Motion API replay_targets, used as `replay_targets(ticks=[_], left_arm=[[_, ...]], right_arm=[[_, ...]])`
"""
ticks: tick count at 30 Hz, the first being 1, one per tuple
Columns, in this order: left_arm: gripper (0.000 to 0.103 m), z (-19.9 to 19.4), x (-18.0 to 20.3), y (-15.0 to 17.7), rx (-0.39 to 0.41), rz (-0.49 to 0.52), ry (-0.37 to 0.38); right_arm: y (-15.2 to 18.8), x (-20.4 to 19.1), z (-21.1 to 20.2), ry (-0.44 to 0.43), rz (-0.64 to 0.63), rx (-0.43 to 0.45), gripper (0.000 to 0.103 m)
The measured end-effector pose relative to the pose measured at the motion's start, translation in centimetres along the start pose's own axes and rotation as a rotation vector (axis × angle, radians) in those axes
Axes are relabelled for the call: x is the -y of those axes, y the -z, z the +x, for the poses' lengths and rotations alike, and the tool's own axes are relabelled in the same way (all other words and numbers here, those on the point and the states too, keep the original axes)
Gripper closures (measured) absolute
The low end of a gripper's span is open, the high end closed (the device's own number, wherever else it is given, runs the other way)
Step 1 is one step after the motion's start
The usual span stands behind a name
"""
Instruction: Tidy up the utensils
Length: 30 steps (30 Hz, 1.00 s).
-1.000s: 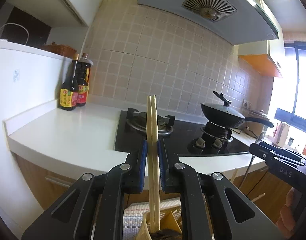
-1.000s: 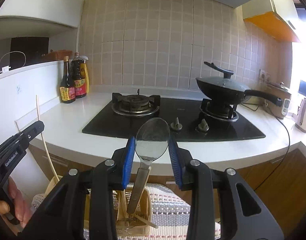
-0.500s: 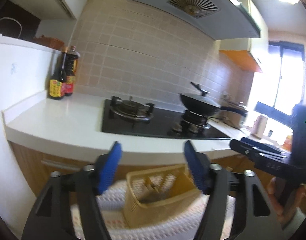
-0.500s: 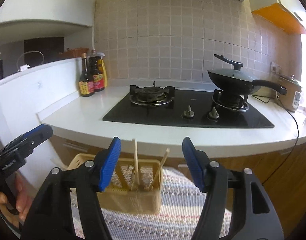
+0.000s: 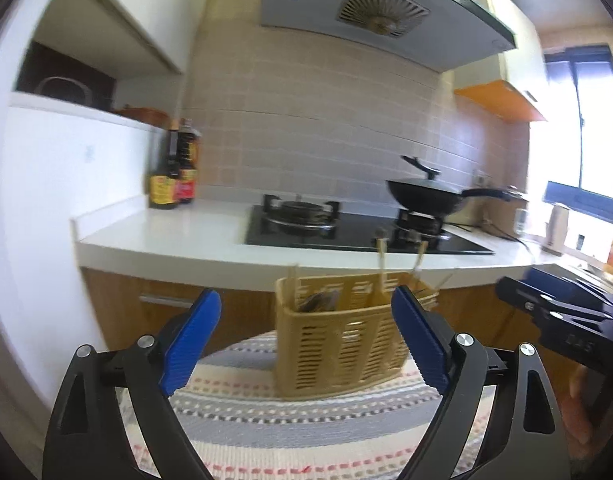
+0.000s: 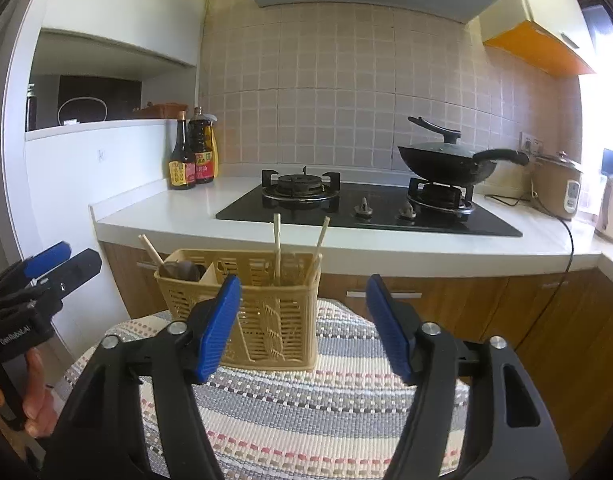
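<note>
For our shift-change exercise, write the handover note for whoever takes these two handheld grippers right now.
Left gripper: open, holding nothing.
Right gripper: open, holding nothing.
The tan slotted plastic utensil basket stands on the striped woven mat, in front of both grippers.
Done: wooden chopsticks stand in the basket; a dark spoon-like utensil sits in its left compartment.
Left: no loose utensils are in view; look around the mat before stopping.

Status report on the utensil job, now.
Left hand-held gripper open, empty. Right hand-held gripper open, empty. Chopsticks and spoon stand in the basket. Nothing in the way.
</note>
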<state>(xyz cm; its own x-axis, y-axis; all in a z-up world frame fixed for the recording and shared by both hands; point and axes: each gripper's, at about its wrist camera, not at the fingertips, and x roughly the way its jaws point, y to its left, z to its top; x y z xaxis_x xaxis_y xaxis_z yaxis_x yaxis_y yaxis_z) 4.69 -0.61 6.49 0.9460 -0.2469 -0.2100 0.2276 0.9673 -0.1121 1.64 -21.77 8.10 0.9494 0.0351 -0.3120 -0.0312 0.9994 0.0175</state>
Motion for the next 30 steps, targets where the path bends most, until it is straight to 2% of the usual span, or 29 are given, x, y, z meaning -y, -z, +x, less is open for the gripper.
replay_targets(ticks=[2, 4, 10, 16, 19, 22, 26, 30], left_arm=[[0.014, -0.5, -0.3, 1.4, 0.034, -0.031, 0.011], [0.013, -0.6, -0.3, 2.5, 0.05, -0.039, 0.0], [0.012, -0.6, 0.7, 4.3, 0.086, 0.032, -0.096], [0.01, -0.4, 1.4, 5.5, 0.071, 0.04, -0.113], [0.008, -0.8, 2.2, 6.0, 0.099, 0.104, -0.177], [0.008, -0.9, 1.5, 6.0, 0.107, 0.083, -0.219], [0.008, -0.9, 1.1, 6.1, 0.099, 0.079, -0.231], [0.008, -0.8, 1.0, 6.1, 0.075, 0.065, -0.2]], right_arm=[[1.6, 0.2, -0.3, 0.05, 0.006, 0.041, 0.025], [2.7, 0.4, 0.0, 0.08, 0.014, 0.045, 0.024], [4.4, 0.3, 0.9, 0.088, 0.003, 0.039, 0.024], [5.7, -0.8, 1.6, 0.108, -0.074, 0.036, 0.024], [5.9, -0.4, 1.5, 0.114, -0.058, 0.034, 0.024], [5.7, 0.0, 1.2, 0.108, -0.037, 0.04, 0.024], [5.9, -0.2, 1.4, 0.103, -0.05, 0.023, 0.024], [6.2, -0.8, 1.4, 0.096, -0.068, 0.017, 0.02]])
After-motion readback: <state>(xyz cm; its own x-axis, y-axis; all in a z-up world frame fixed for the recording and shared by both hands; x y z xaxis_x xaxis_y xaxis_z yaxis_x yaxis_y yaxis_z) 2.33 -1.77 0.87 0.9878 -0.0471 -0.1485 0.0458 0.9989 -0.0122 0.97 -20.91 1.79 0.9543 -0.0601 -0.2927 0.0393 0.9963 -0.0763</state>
